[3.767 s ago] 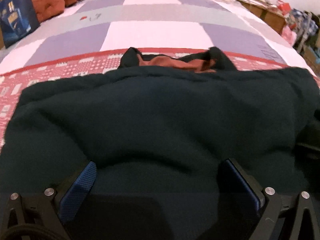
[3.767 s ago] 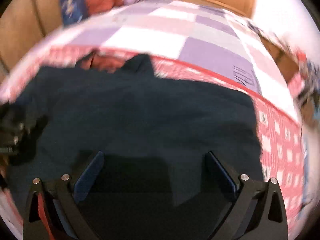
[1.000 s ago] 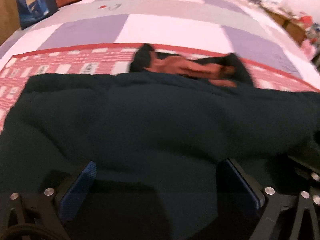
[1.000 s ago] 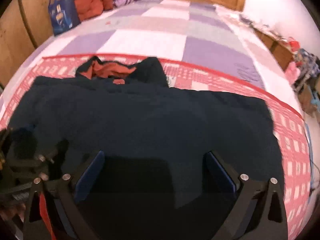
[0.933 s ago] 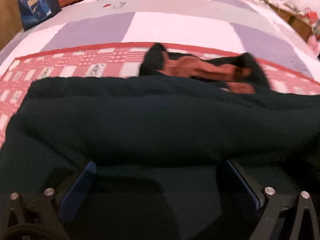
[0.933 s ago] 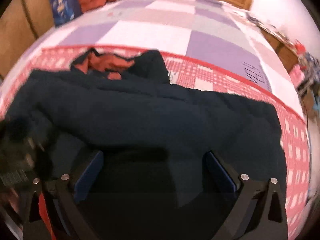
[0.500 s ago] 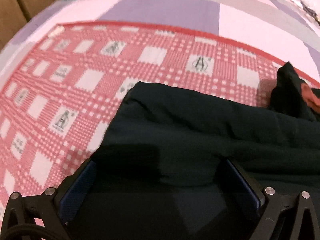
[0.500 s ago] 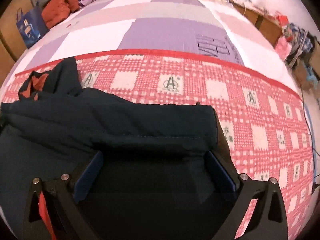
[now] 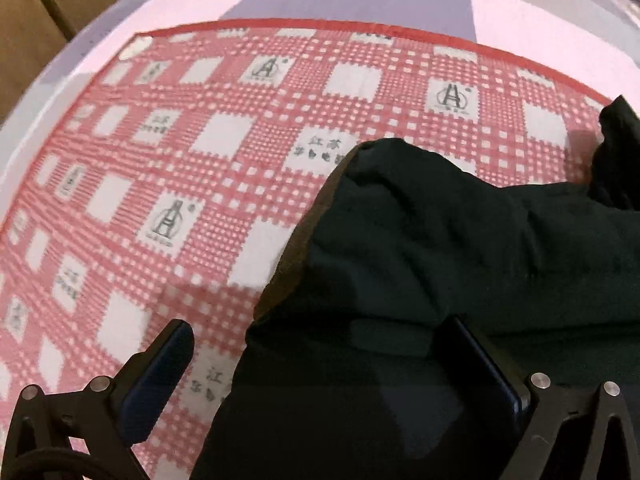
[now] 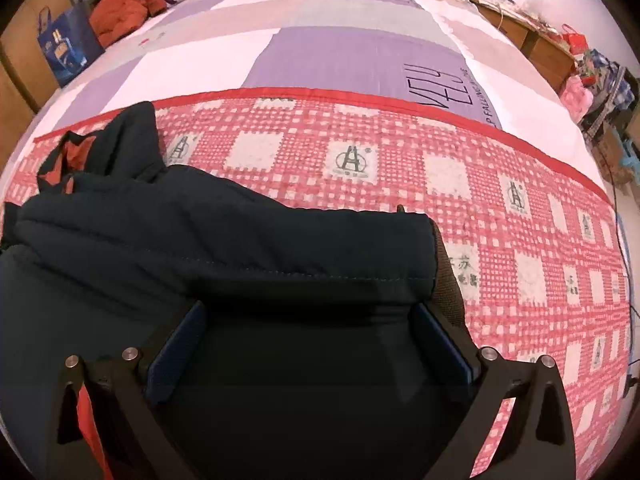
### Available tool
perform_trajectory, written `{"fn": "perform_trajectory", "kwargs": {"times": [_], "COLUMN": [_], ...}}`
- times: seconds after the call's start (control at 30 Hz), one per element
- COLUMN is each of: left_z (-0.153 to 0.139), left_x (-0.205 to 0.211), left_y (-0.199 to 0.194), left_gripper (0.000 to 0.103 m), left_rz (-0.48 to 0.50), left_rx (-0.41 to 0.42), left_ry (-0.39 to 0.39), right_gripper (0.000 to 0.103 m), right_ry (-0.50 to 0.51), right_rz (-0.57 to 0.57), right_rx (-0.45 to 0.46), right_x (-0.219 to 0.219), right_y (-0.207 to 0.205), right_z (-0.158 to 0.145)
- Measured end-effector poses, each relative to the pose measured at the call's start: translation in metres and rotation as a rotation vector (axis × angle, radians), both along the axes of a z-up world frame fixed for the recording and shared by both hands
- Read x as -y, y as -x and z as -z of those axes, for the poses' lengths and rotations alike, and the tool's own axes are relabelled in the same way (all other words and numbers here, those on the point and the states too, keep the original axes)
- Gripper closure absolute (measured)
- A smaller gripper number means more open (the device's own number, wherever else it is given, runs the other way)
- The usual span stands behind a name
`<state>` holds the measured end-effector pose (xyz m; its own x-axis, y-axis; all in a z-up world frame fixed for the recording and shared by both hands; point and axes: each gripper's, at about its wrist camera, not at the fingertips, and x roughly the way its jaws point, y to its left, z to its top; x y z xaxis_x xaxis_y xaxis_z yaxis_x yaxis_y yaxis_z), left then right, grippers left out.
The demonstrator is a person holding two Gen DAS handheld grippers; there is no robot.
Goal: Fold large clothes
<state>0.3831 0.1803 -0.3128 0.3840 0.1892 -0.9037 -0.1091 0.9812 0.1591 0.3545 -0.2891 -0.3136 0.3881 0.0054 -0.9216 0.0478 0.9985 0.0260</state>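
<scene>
Now dark jacket [image 10: 224, 240] folded, red-checked mat [image 10: 500, 216], bed [image 10: 340, 52]

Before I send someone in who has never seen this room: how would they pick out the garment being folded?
Look at the big bed with the purple and white patchwork cover. On its near end lies a red and white checked sheet, and the dark jacket lies bunched on that. It alone is near-black, with rust-orange lining at the collar.
</scene>
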Motion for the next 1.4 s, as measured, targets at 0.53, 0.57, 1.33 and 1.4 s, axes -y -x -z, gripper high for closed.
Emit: {"fn": "perform_trajectory", "kwargs": {"times": [0.53,0.57,1.33,1.4], "left_z": [-0.019,-0.021,-0.031,-0.038], "left_x": [0.001,0.000,-0.011,-0.031], "left_y": [0.026,0.028,0.161,0.164], "left_gripper": [0.000,0.000,0.000,0.000], "left_rz": [0.058,0.056,0.097,0.020], "left_rx": [0.053,0.052,0.142,0.112], "left_ry": [-0.077,-0.073,0.034,-0.008], "right_gripper": [0.000,0.001,0.000,0.000], "right_ry": [-0.029,-0.048,0.039,0.013], "right_rz": [0.023,0.028,0.209,0.308], "right_rx": [0.021,0.032,0.090,0.055], "right_x": [0.006,0.010,0.062,0.099], "right_y": [0.010,0.013,0.163,0.173], "right_z": [-0.011,-0.014,-0.030,-0.031]}}
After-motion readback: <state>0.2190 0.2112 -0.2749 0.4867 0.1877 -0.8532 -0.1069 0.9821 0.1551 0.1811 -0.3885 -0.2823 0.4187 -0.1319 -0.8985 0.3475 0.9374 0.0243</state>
